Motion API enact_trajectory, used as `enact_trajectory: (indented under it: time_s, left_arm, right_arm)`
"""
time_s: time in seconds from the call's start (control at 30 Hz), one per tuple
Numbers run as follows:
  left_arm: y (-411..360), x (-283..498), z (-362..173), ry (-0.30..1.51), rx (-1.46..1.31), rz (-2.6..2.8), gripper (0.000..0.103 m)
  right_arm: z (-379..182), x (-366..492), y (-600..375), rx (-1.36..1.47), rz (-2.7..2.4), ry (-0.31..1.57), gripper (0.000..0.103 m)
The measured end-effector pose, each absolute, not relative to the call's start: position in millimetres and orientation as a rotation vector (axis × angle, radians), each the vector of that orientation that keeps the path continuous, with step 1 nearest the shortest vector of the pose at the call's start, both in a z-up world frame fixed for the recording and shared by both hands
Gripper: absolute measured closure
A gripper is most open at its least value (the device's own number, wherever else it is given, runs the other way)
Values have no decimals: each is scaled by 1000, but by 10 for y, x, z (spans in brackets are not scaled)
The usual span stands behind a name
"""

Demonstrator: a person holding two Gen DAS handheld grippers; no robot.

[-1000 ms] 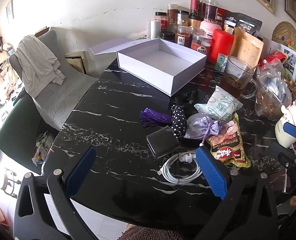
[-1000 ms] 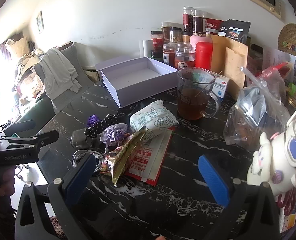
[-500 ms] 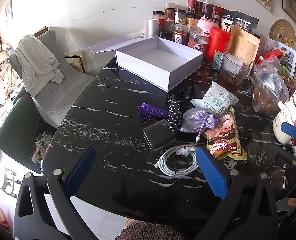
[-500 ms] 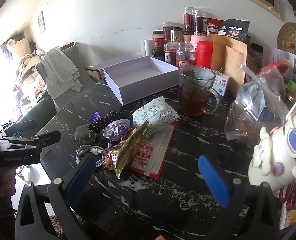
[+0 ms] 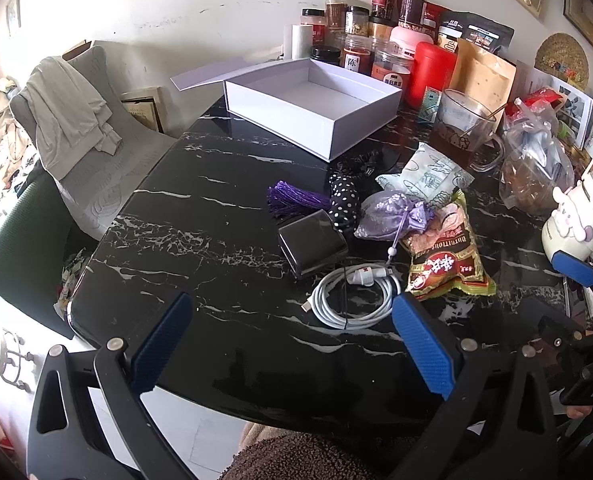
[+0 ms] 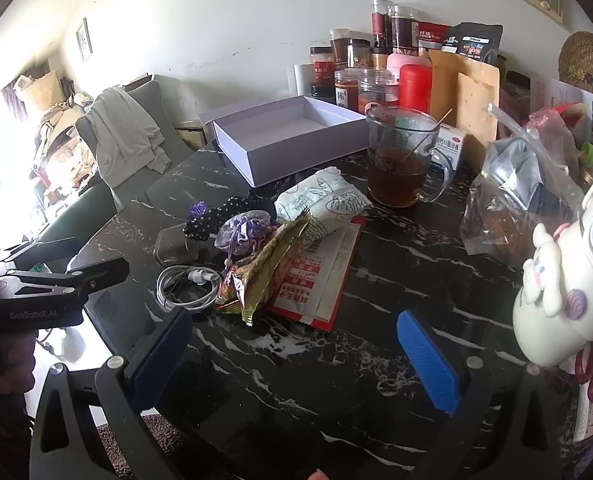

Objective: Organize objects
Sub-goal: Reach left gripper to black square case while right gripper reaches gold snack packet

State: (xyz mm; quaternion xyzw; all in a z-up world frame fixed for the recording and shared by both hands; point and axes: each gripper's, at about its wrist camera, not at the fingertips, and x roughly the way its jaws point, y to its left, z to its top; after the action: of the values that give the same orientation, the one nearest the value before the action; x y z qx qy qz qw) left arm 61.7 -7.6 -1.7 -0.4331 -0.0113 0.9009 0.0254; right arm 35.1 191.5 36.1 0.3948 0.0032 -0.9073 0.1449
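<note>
Above black table; grippers apparently empty

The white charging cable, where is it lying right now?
In the left wrist view, the white cable lies coiled on the black table, between the black box and snack packet.

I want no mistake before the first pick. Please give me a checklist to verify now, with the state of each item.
1. Left tongs open and holding nothing: ok.
2. Right tongs open and holding nothing: ok.
3. White box open, inside bare: ok.
4. White cable coiled, lying free nearest the left tongs: ok.
5. Glass mug holds brown liquid close to the pile, spill risk: not ok.
6. Snack packet overlaps the red sachet, not separate: not ok.
</note>
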Motion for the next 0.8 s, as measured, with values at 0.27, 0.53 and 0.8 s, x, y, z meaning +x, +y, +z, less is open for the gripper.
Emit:
enact_trajectory:
  time_s: [0.27,0.53,0.8]
  left_arm:
    - [-76,572,-171,-49,-1375,2753,3]
    - [-54,429,-258,-39,-1382,2735,3]
    - [-63,207,-346,-59,-1409,2691,14]
  right_arm:
    - [228,338,1898,1161,-2588,-22,1]
    - [151,229,1820,1174,-2542,-34,16]
    - [103,108,1689,1189,-2482,0,50]
